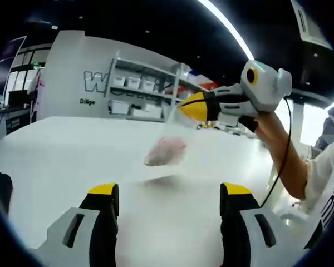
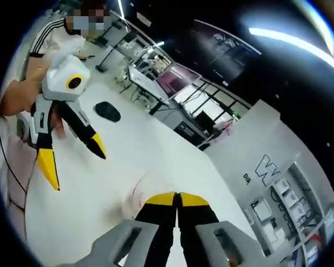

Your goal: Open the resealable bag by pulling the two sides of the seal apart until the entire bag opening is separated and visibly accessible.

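Left gripper view: white table [image 1: 55,150]; resealable bag [image 1: 168,146] hangs above it, pinched at its top by right gripper [image 1: 185,107]. Left gripper [image 1: 168,196] spread, empty. Bag unopened; next, left grabs opposite seal side.

The resealable bag [image 1: 168,146] was blurred and nearly see-through in the left gripper view, so its edges and seal could not be made out, and its pinkish contents [image 1: 166,151] were too soft to identify. In the right gripper view the right gripper [image 2: 178,196] covered most of the bag, leaving 1 pale corner, and the dark flat object [image 2: 107,112] on the table [image 2: 78,211] was too small to name.
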